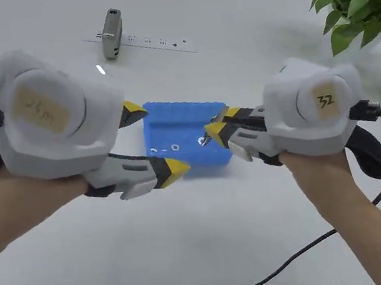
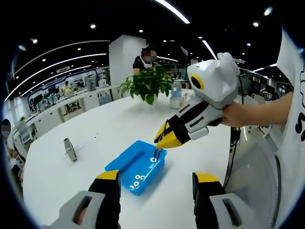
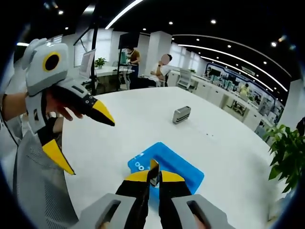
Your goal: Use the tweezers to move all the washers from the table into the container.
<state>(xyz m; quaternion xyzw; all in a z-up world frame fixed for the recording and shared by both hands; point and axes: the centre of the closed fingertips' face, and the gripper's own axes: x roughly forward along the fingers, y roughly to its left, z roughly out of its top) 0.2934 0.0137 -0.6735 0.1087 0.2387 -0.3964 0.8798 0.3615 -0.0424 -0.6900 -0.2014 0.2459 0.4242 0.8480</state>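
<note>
On the table [image 1: 250, 64], the right gripper [image 1: 214, 128] pinches tweezers [image 1: 205, 140] between narrow jaws, tips over the blue container [image 1: 175, 120]. A few washers [image 1: 175, 147] lie inside it. The left gripper [image 1: 160, 138] gapes wide at its left.

Open-plan office: dark ceiling [image 3: 224, 24] is lit by light strips [image 2: 170, 10]. White table [image 1: 206, 241] is flanked by a potted plant [image 1: 348, 2]. White column [image 2: 125, 57] and desks [image 2: 83, 102] are seen behind.
</note>
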